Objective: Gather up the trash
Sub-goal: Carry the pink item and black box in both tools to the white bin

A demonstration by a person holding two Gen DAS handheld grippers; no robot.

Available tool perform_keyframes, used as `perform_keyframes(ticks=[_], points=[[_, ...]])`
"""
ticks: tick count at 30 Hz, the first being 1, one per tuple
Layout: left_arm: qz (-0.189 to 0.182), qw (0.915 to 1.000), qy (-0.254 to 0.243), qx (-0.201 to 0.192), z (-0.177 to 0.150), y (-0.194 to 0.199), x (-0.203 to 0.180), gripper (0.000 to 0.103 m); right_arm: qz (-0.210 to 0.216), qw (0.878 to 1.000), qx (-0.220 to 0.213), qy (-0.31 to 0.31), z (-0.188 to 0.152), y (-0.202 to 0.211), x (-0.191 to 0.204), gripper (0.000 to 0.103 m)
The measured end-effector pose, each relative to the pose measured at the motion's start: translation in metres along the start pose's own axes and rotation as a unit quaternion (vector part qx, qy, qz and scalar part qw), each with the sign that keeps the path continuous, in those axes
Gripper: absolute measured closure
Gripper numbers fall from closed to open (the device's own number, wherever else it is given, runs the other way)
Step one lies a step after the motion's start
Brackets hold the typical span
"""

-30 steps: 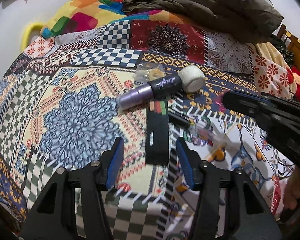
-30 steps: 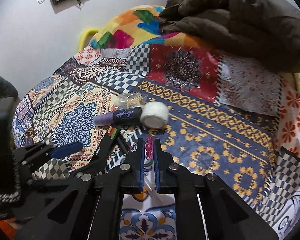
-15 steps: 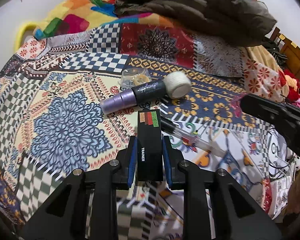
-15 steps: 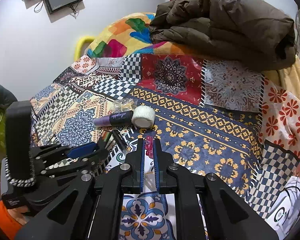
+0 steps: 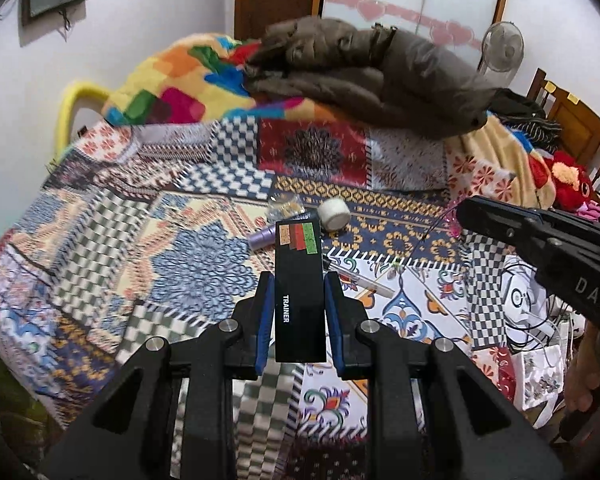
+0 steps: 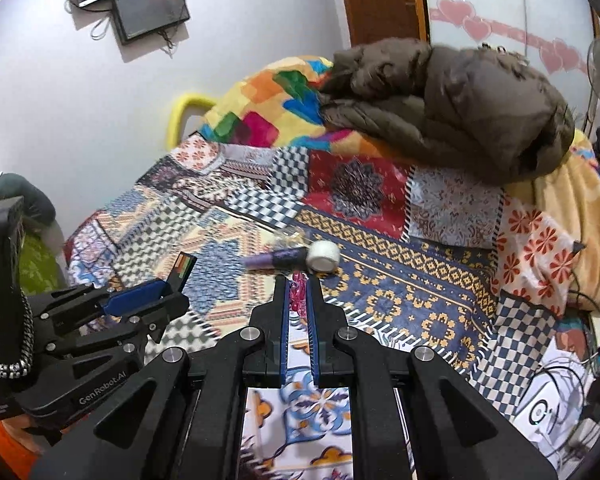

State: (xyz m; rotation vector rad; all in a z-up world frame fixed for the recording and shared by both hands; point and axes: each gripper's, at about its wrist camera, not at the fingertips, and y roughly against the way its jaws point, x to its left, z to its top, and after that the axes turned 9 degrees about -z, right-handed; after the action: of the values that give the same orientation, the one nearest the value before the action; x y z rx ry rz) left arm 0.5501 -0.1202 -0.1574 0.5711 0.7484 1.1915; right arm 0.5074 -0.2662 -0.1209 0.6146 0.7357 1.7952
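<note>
Left gripper [image 5: 299, 296] clamped on black box [image 5: 300, 292] labelled "TRAINER".

A home bedroom: patchwork bedspread [image 5: 204, 248], heaped jacket [image 5: 372, 76], wall screen [image 6: 152, 8]

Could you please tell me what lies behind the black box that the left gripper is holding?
Behind the black box lie a purple tube, a white tape roll and a clear wrapper. The box covers the tube's middle.

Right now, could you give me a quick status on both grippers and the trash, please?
Left gripper shut on black box. Right gripper shut on pink wrapper. Purple tube and tape roll on bed.
</note>
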Motion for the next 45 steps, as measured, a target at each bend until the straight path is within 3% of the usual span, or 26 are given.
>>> perform_keyframes(ticks=[10, 23, 35, 45], points=[[0.015, 0.9989, 0.008, -0.045, -0.022, 0.097, -0.001, 0.079, 0.008, 0.999, -0.035, 0.024, 0.003, 0.075, 0.044, 0.095], [0.06, 0.9944, 0.056, -0.067, -0.106, 0.212, 0.047, 0.079, 0.041, 0.996, -0.043, 0.067, -0.032, 0.137, 0.13, 0.095], [0.116, 0.9841, 0.108, -0.08, -0.192, 0.297, 0.109, 0.079, 0.099, 0.988, -0.023, 0.112, -0.077, 0.147, 0.23, 0.095], [0.139, 0.9751, 0.16, -0.065, -0.251, 0.32, 0.164, 0.079, 0.132, 0.979, 0.015, 0.155, -0.111, 0.129, 0.307, 0.095]])
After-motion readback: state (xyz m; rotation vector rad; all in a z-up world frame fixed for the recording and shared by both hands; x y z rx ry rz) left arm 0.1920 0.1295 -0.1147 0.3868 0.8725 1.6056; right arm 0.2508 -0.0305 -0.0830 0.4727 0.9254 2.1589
